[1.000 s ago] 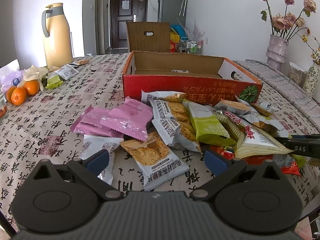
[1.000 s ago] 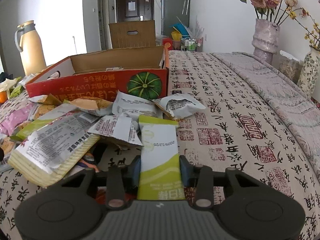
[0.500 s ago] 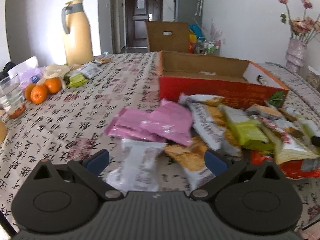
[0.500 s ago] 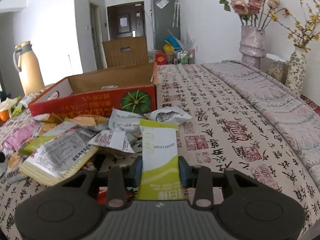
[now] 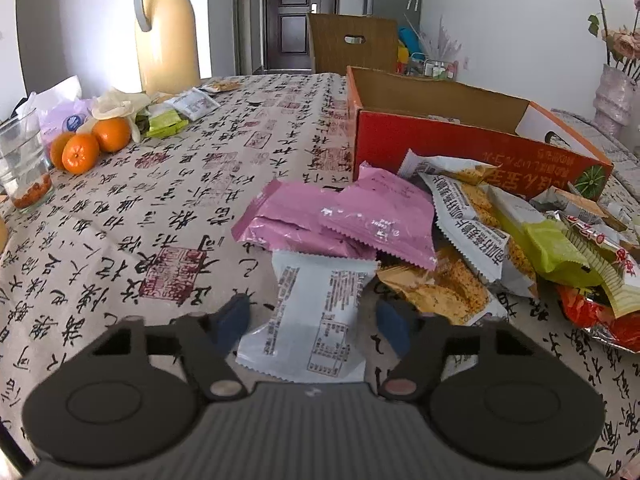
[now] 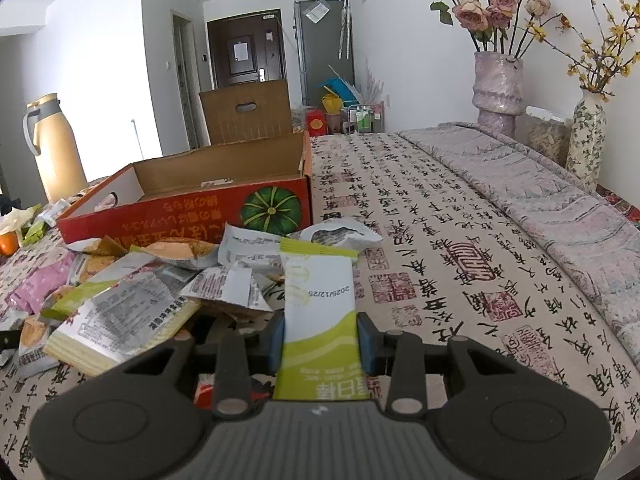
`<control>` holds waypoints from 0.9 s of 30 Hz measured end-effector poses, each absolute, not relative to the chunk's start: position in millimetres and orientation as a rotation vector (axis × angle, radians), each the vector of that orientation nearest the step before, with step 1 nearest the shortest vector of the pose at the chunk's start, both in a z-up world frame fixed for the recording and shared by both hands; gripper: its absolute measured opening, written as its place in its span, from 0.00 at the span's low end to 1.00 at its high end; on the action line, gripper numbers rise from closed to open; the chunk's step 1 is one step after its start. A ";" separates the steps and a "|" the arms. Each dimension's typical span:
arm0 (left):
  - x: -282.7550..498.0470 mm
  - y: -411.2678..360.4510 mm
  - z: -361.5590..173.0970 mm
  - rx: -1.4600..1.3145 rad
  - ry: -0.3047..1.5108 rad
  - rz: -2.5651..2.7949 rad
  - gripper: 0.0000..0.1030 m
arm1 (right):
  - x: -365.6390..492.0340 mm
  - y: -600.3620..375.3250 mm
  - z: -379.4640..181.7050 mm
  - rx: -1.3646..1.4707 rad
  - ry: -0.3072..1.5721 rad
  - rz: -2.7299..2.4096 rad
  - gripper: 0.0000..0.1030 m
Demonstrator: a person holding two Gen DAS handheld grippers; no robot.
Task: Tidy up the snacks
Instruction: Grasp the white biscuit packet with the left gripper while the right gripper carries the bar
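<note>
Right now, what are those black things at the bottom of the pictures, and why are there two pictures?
They are two grabbing tools that a person holds, one in each hand. Each has a camera looking along its two fingers, so you get two pictures. The left gripper has just been closing around a white packet lying on the tablecloth; its pads do not seem to press it yet. The right gripper pinches a green and white packet. More snacks lie piled beside a red box.
</note>
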State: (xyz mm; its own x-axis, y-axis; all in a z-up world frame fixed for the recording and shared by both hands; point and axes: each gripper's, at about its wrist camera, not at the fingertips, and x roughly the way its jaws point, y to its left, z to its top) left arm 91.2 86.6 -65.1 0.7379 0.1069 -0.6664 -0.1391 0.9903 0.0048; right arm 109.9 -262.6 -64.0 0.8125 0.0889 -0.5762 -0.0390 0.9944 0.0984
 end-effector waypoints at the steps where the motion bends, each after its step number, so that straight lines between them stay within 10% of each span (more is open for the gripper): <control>1: 91.2 84.7 -64.8 -0.032 0.724 0.139 0.52 | 110.3 -262.7 -64.3 0.084 0.620 0.069 0.35; 27: 86.2 61.3 -11.2 -0.024 0.540 0.067 0.40 | 113.8 -247.3 -31.1 0.037 0.491 0.128 0.35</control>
